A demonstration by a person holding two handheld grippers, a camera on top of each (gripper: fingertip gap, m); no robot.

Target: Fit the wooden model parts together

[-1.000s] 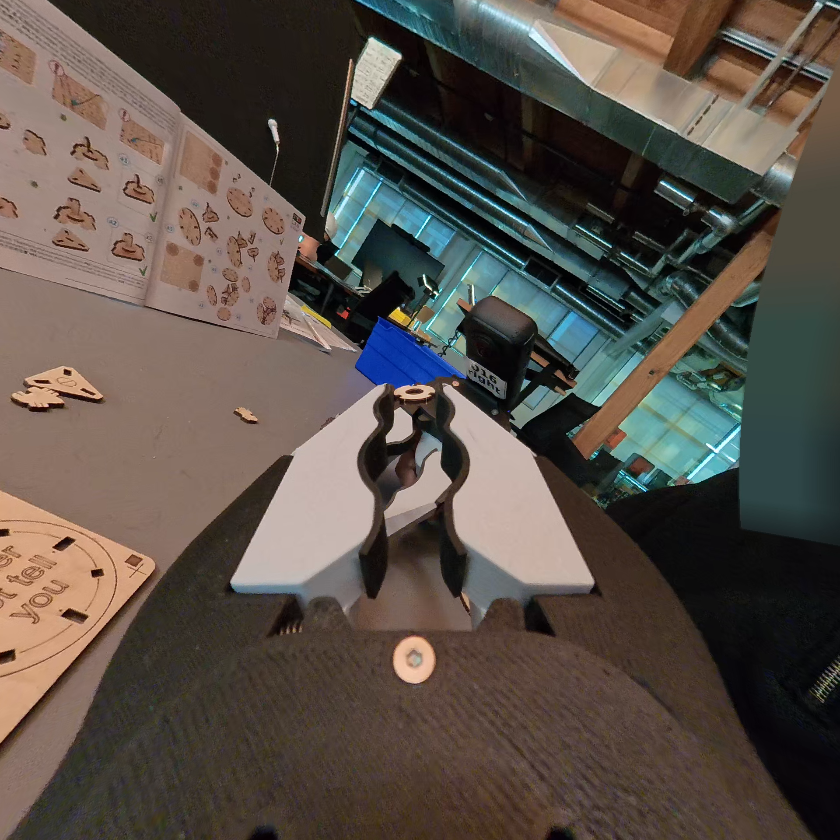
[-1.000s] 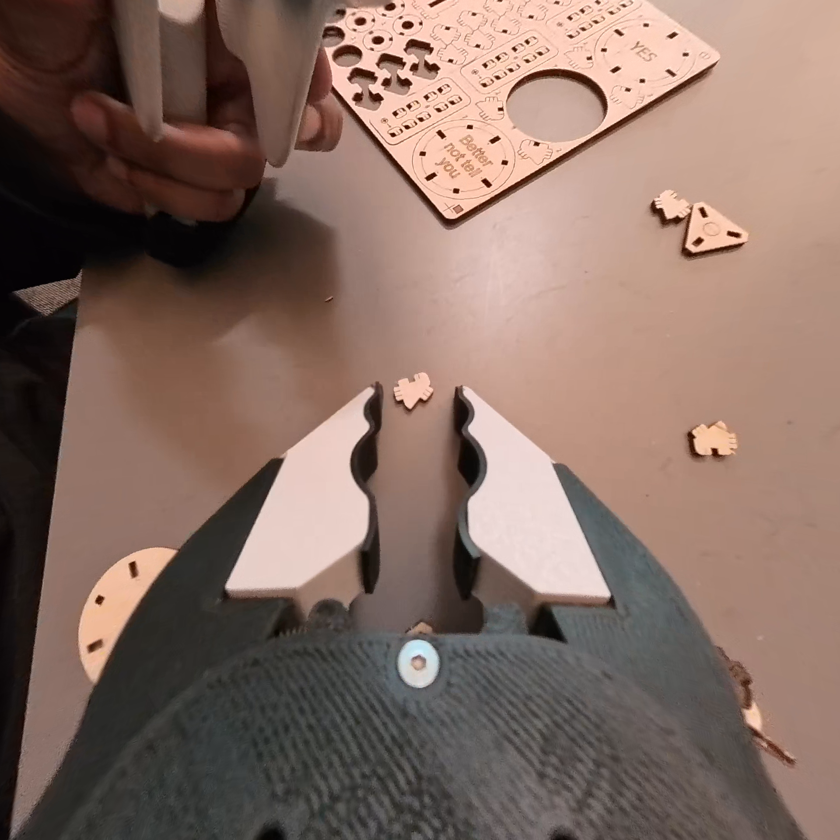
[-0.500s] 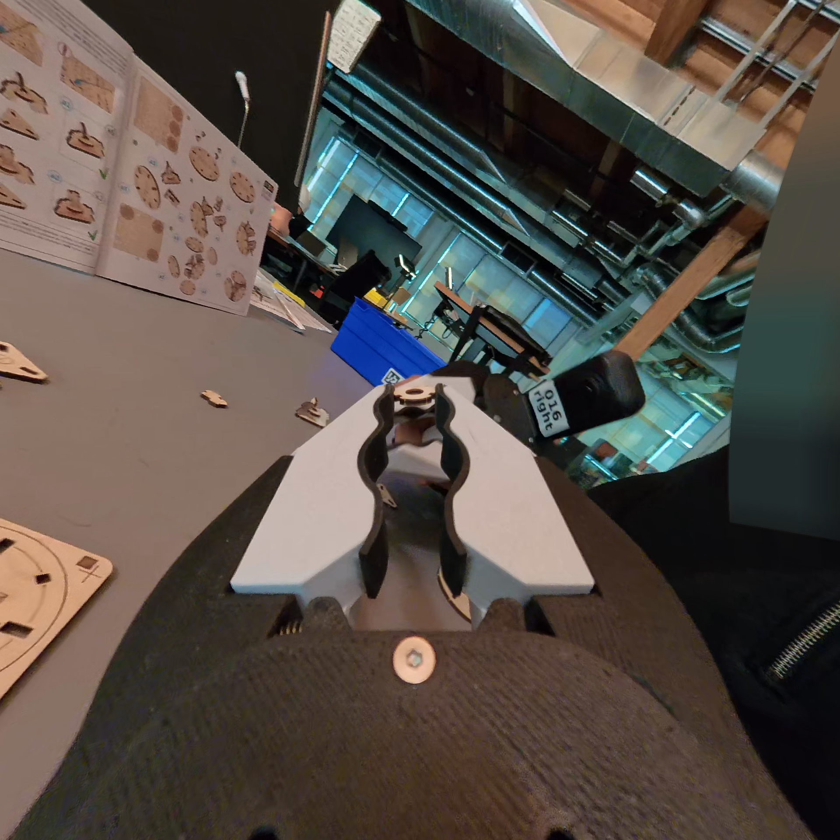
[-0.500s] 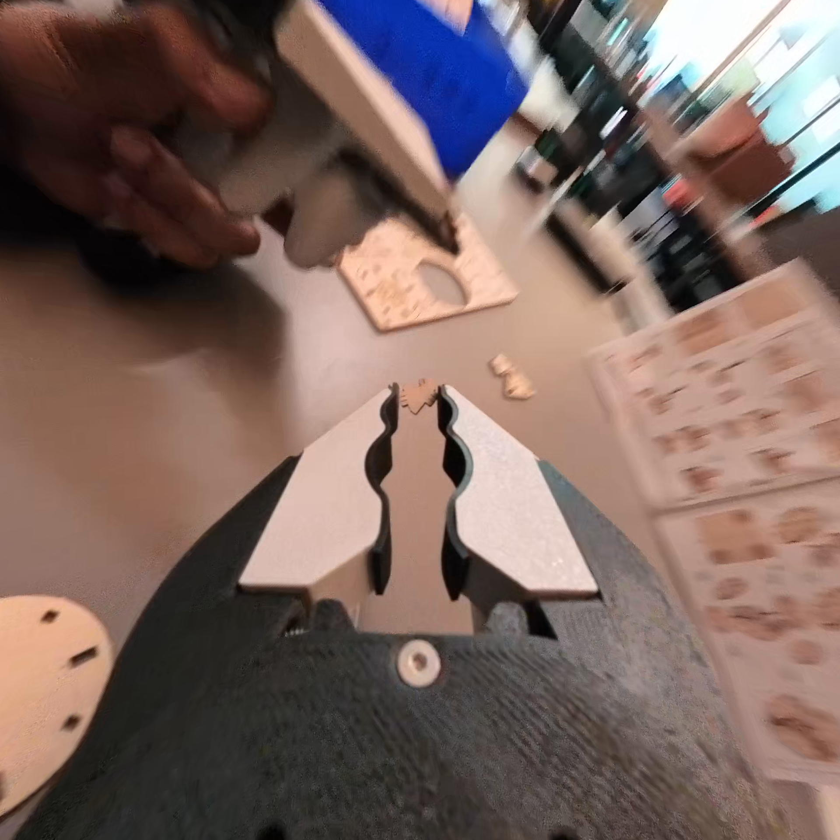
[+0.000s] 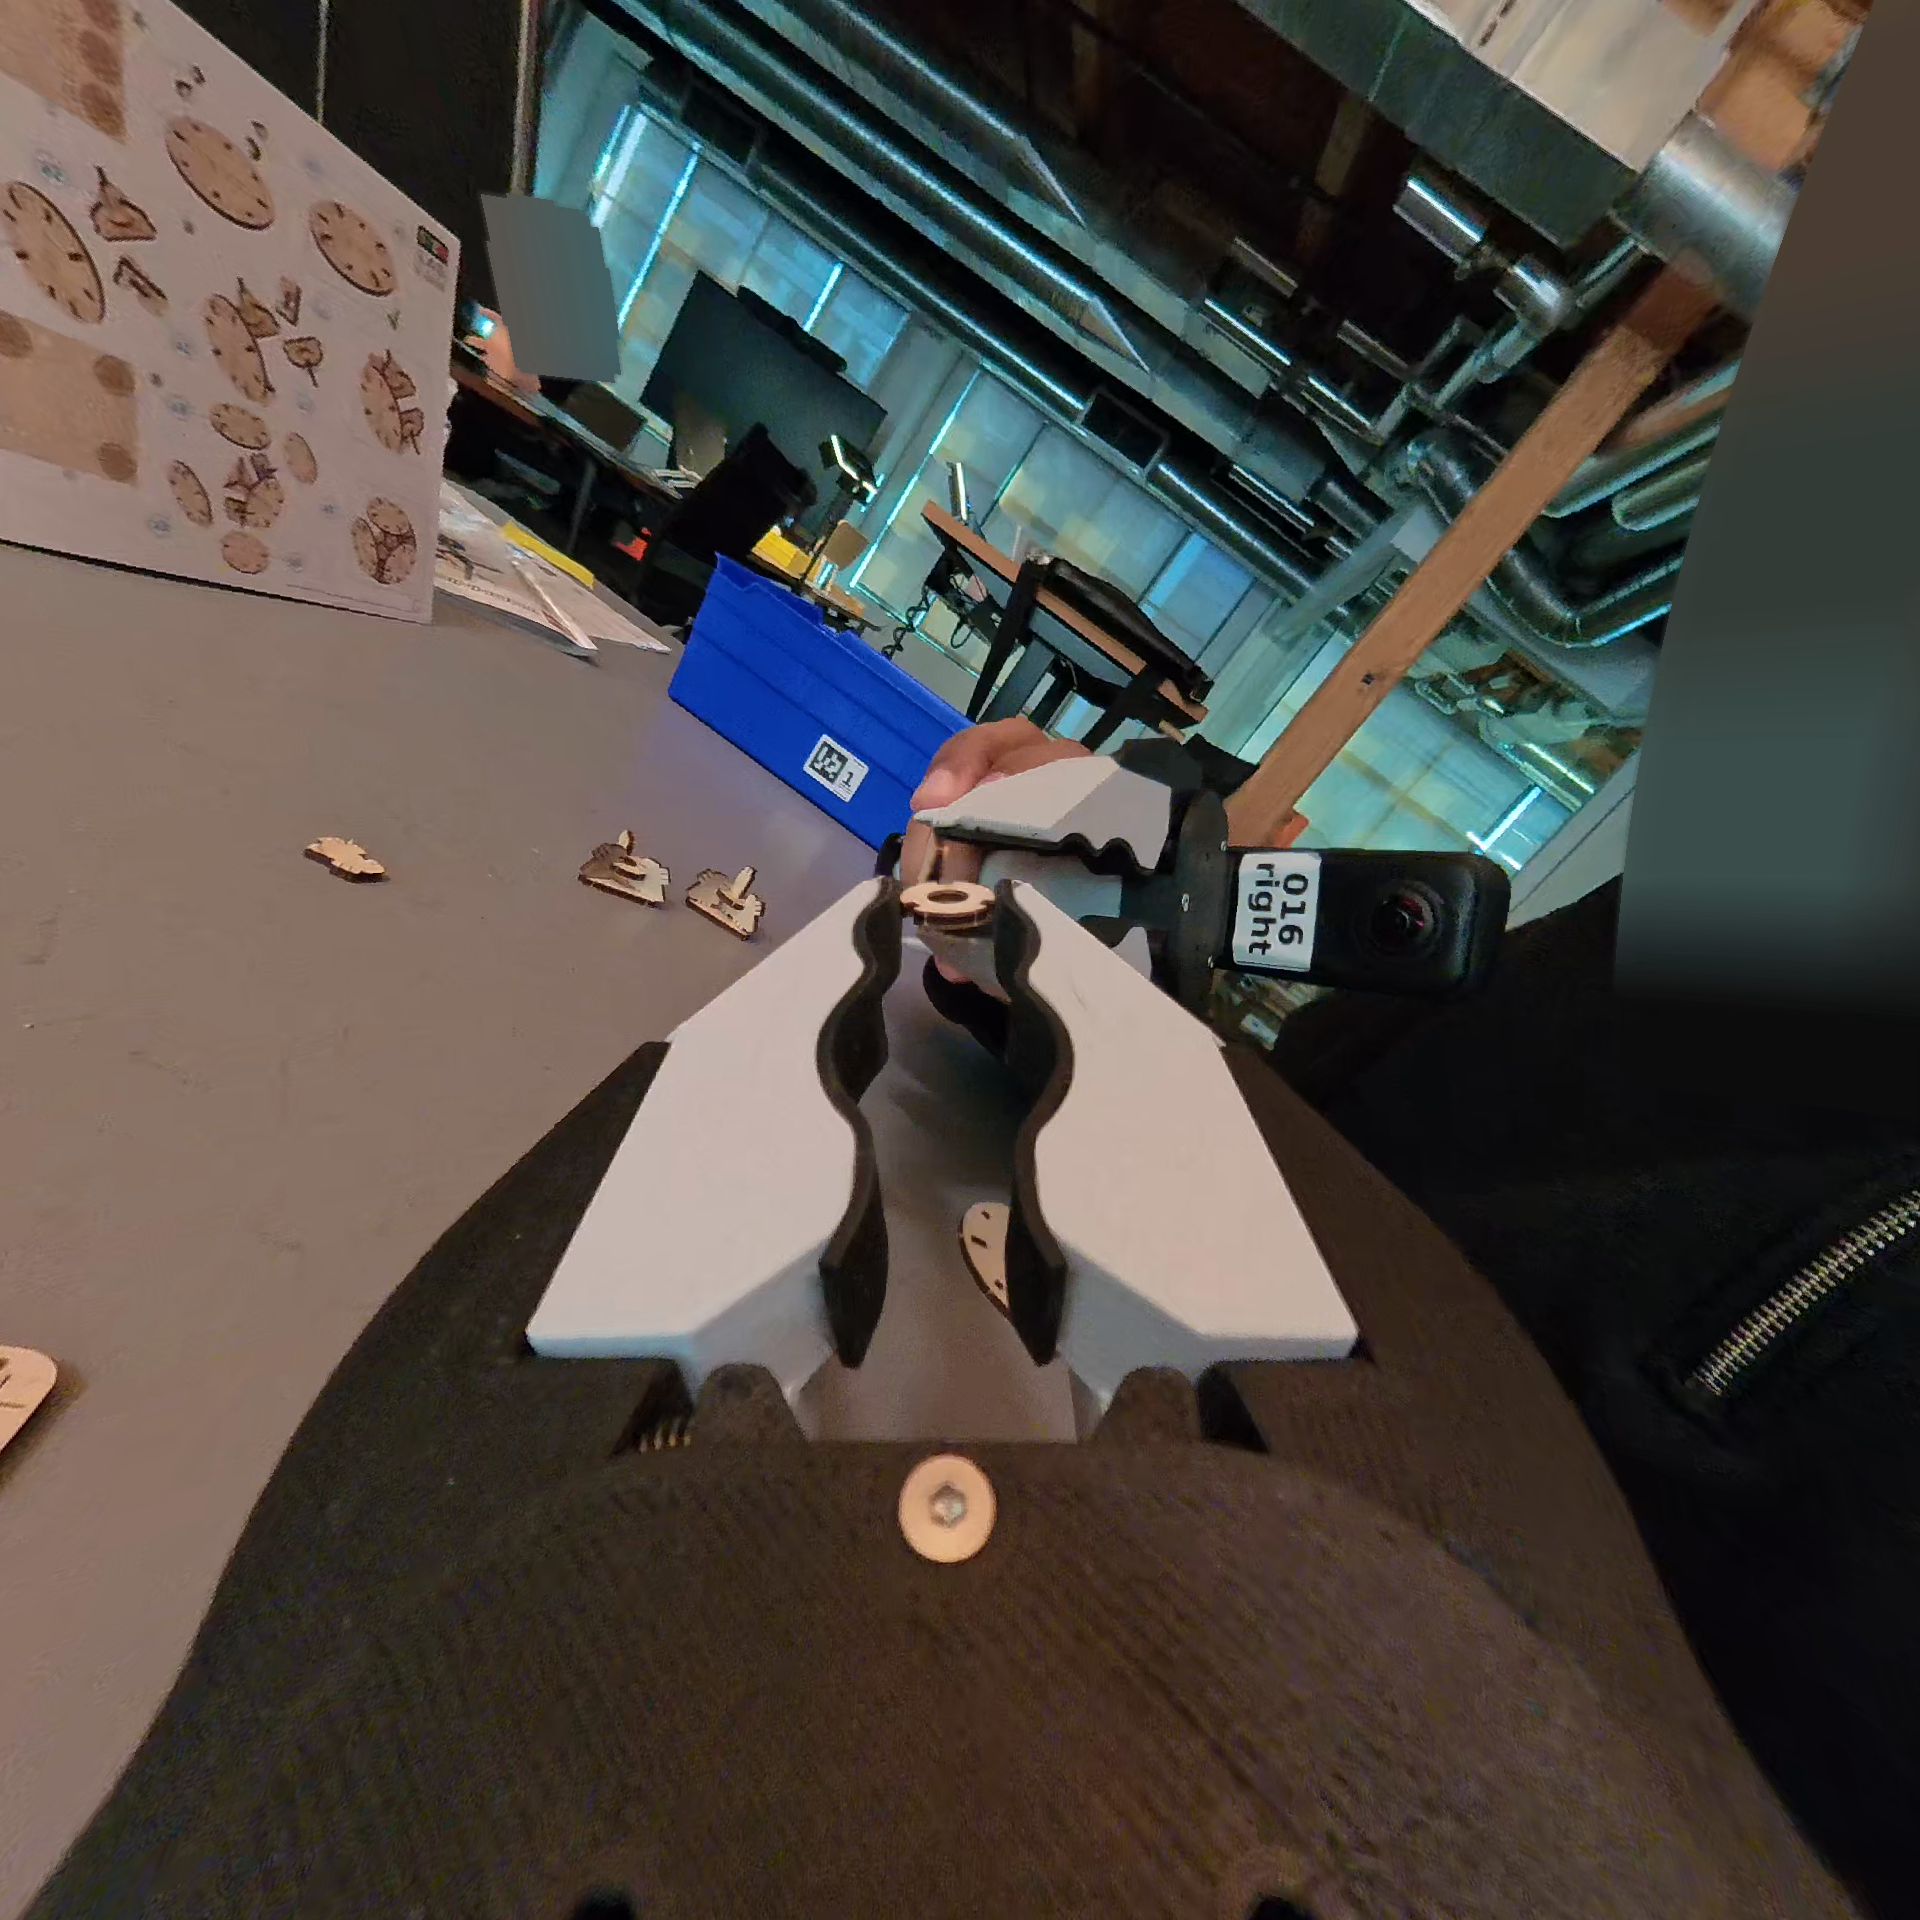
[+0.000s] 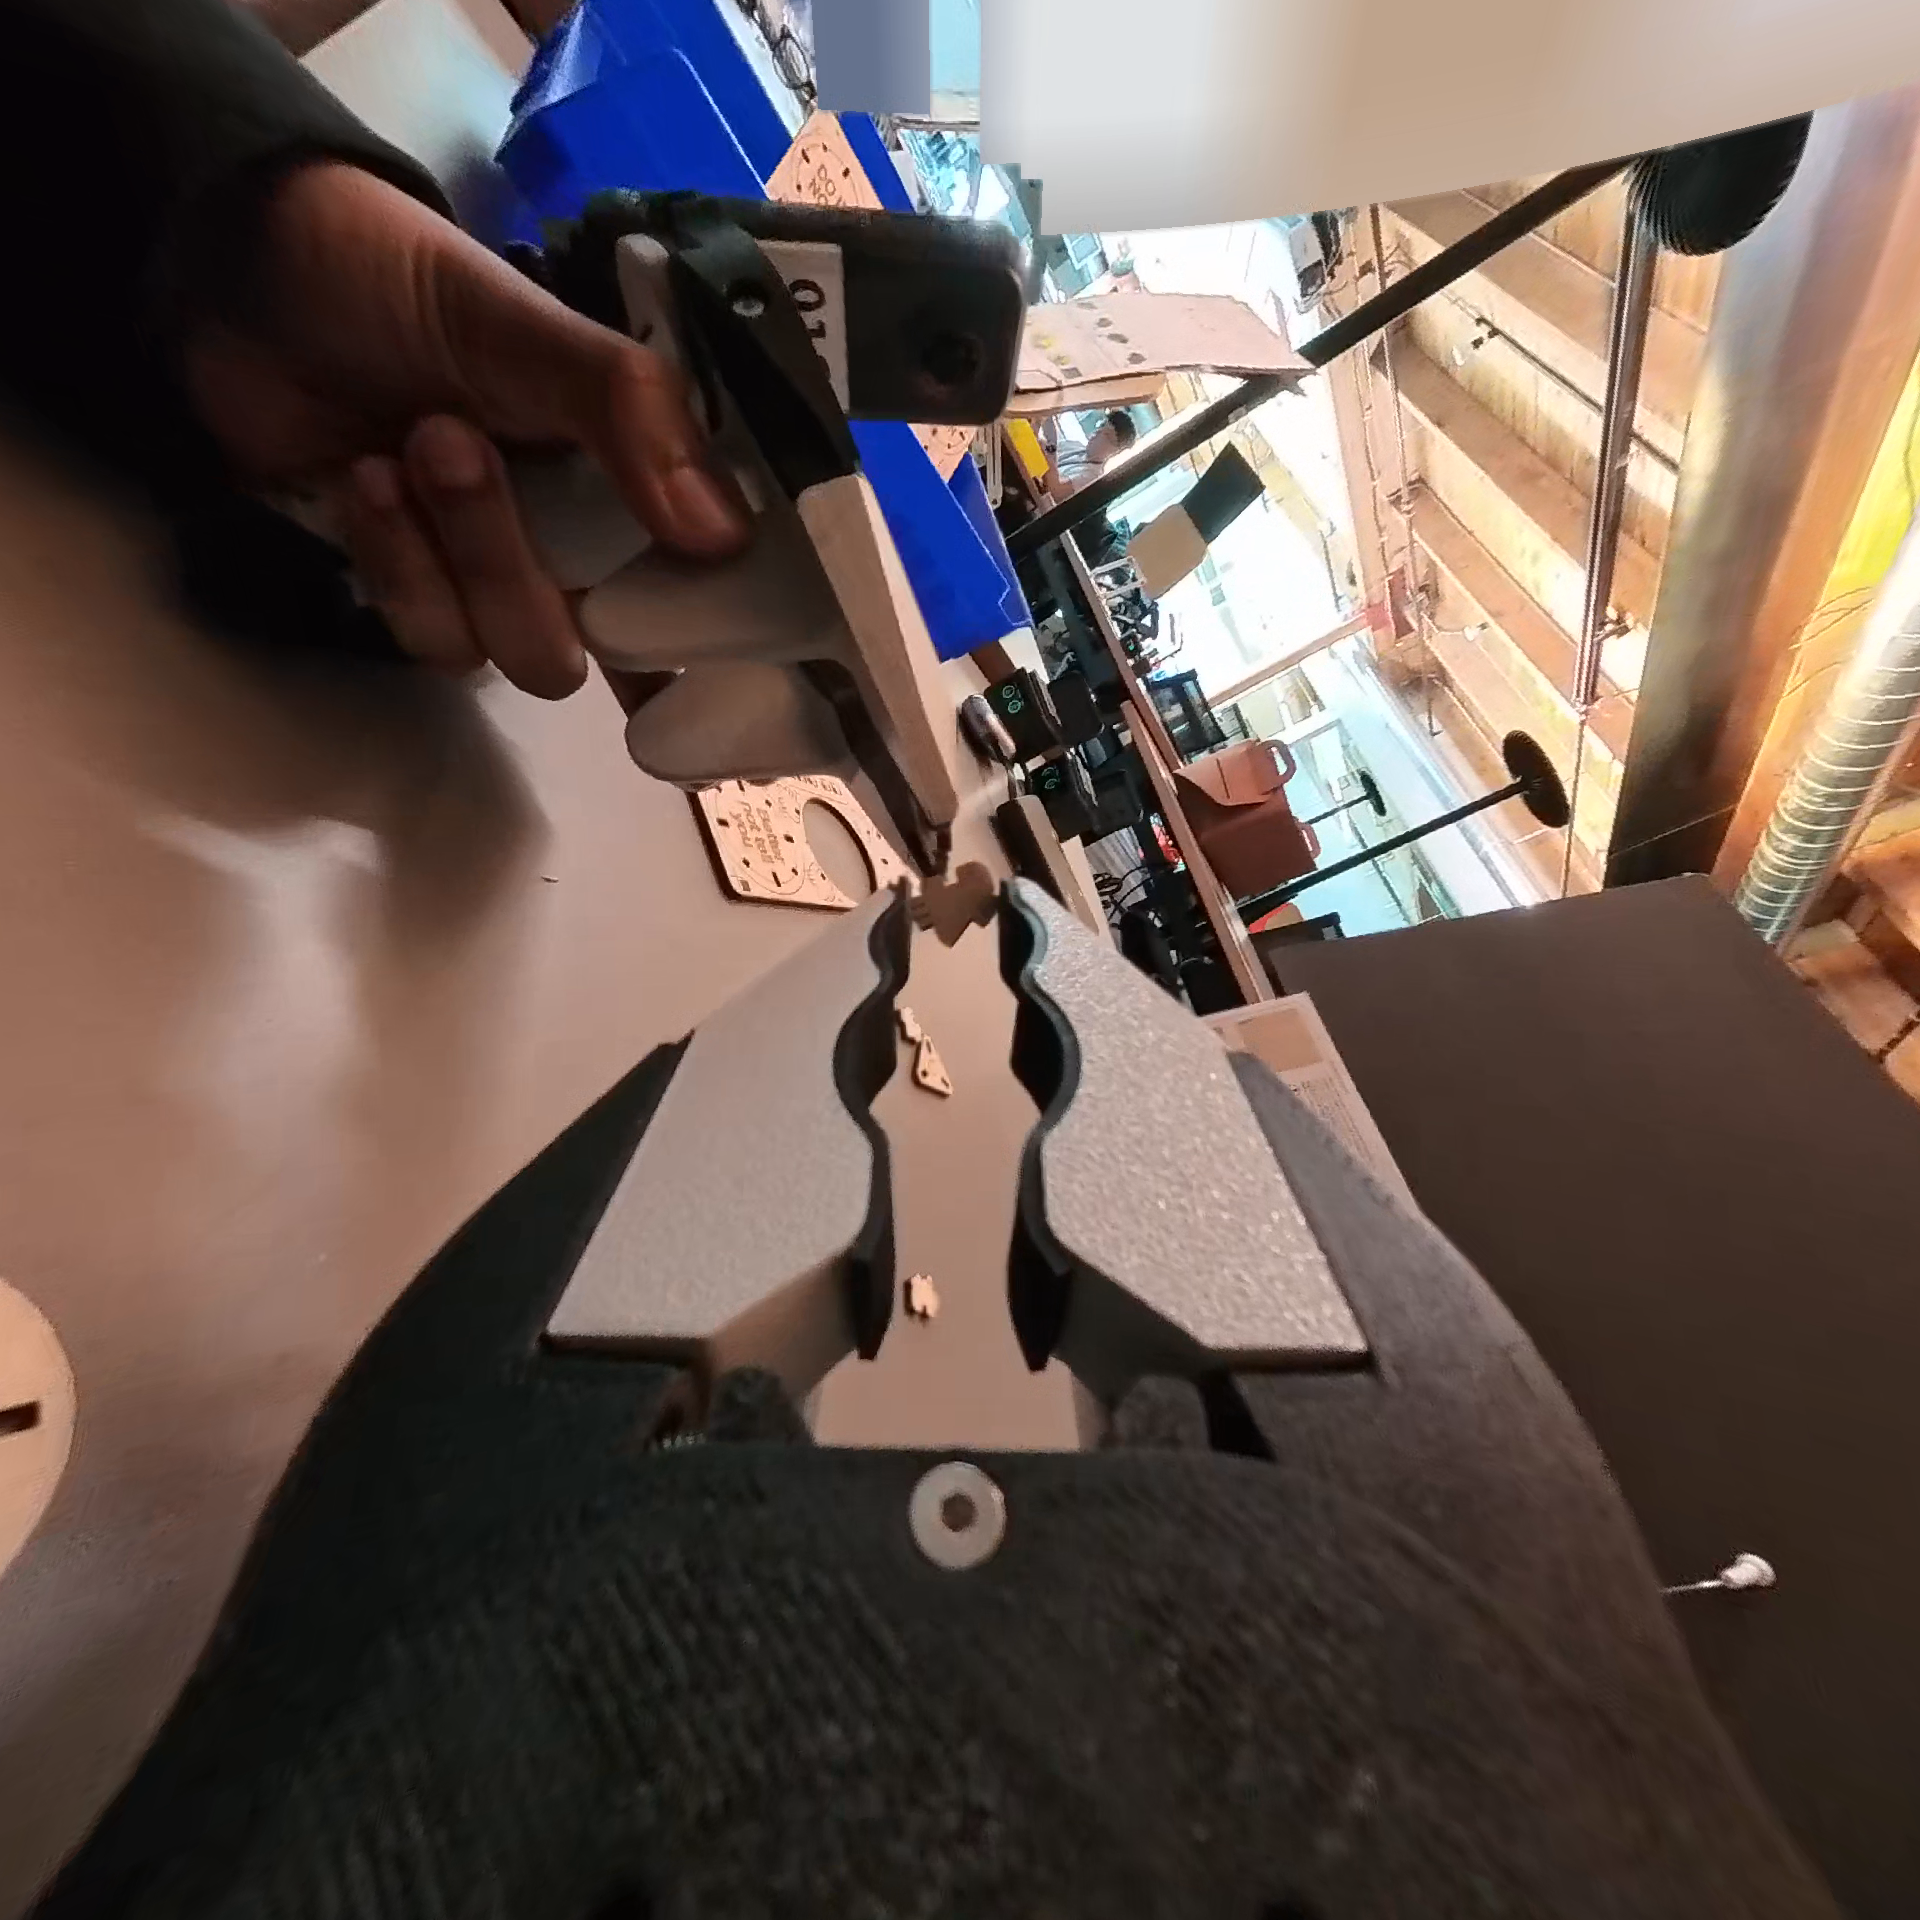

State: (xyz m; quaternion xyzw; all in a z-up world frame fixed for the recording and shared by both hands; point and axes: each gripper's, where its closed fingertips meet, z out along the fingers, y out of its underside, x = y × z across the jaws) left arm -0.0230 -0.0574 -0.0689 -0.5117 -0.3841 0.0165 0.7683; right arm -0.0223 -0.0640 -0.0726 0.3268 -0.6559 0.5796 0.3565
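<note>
Left gripper [image 5: 945,902]: narrow, pads pinched flat notched plywood ring [image 5: 943,902] above grey table [image 5: 312,1039] | Right gripper [image 6: 951,902]: narrow, clamped small toothed plywood piece [image 6: 958,902] | tips nearly touching.

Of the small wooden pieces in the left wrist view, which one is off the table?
The ring-shaped wooden piece, pinched between the left gripper's fingertips. The other pieces lie on the grey table.

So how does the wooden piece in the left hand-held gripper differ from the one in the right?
The left hand-held gripper pinches a round notched ring with a centre hole, lying flat across the tips. The right hand-held gripper pinches an irregular lobed piece with no hole, sitting skewed. Both are small, thin, pale wood, held at the very fingertips above the grey table.
</note>
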